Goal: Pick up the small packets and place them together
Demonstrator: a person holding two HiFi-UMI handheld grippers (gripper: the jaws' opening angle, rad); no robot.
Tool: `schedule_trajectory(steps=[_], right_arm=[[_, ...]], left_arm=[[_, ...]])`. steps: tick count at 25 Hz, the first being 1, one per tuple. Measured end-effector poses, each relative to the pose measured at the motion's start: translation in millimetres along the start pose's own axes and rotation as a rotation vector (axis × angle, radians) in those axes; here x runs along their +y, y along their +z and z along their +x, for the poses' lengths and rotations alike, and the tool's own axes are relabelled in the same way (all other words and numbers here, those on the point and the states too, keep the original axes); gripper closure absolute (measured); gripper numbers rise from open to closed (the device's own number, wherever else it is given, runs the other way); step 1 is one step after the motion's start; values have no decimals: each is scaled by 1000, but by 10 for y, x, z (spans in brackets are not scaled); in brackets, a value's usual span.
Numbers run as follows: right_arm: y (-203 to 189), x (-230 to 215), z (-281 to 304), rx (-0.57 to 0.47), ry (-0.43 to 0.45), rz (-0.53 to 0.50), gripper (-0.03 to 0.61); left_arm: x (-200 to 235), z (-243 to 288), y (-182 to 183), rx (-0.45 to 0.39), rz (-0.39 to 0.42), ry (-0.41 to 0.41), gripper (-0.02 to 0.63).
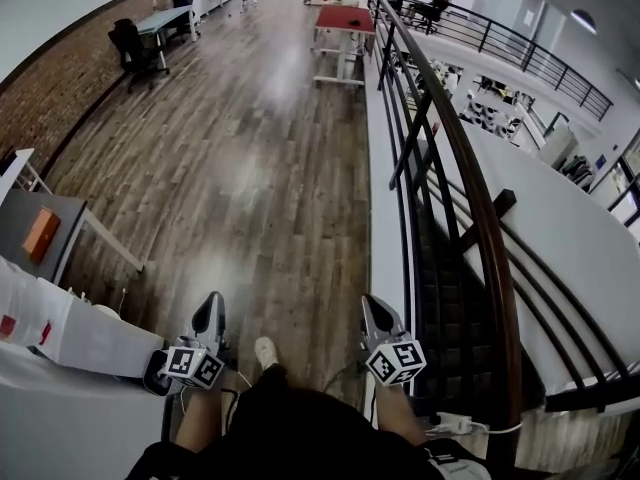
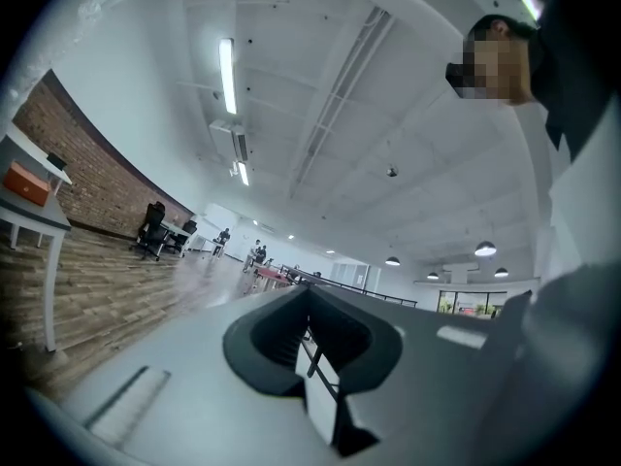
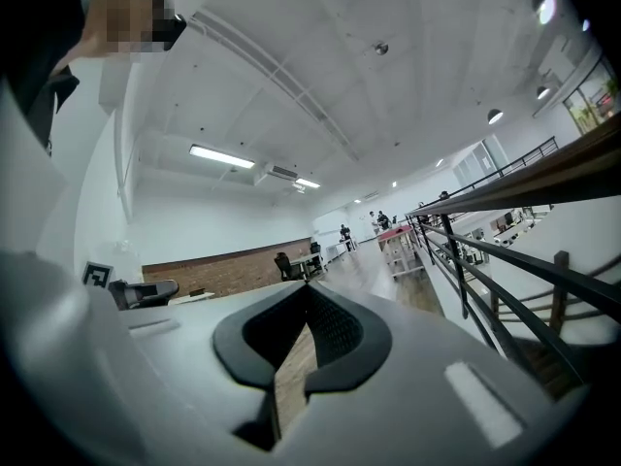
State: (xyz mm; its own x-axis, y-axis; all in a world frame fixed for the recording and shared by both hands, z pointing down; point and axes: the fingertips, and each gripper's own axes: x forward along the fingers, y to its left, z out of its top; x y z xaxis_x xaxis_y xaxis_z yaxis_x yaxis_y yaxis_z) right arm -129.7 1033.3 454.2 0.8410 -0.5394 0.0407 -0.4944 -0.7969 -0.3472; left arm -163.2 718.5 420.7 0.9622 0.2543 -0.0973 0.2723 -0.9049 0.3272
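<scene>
No small packets show in any view. In the head view my left gripper (image 1: 210, 311) and right gripper (image 1: 377, 311) are held out side by side over a wooden floor (image 1: 250, 168), both pointing forward. In the left gripper view the left gripper (image 2: 310, 297) has its jaws closed tip to tip with nothing between them. The right gripper (image 3: 309, 297) looks the same in the right gripper view, its jaws meeting at the tip and empty. Below the grippers are the dark clothing and one shoe (image 1: 265, 351) of the person holding them.
A dark railing (image 1: 470, 178) runs along the right, with a staircase (image 1: 455, 318) beyond it. At the left stand a grey table (image 1: 70, 213) with an orange box (image 1: 42, 233) and a white object (image 1: 60, 328). Far ahead are a red table (image 1: 345, 18), desks, office chairs (image 1: 130, 43) and people.
</scene>
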Motion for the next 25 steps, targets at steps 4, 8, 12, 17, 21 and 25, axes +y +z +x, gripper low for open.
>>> schedule_trajectory(steps=[4, 8, 12, 17, 21, 25], right_arm=[[55, -41, 367, -2, -36, -9, 577], [118, 54, 841, 11, -26, -30, 577], [190, 103, 1378, -1, -10, -36, 577], [89, 274, 1986, 12, 33, -37, 577], [-46, 386, 2346, 31, 68, -31, 577], [-139, 365, 2644, 69, 83, -25, 577]], left_arm=[[298, 360, 36, -22, -10, -35, 615], [587, 724, 217, -47, -13, -59, 615], [944, 1013, 343, -56, 3, -57, 615], [1492, 1165, 396, -52, 9, -19, 615], [1814, 1196, 367, -41, 2, 16, 615], [2026, 1317, 269, -23, -25, 52, 615]])
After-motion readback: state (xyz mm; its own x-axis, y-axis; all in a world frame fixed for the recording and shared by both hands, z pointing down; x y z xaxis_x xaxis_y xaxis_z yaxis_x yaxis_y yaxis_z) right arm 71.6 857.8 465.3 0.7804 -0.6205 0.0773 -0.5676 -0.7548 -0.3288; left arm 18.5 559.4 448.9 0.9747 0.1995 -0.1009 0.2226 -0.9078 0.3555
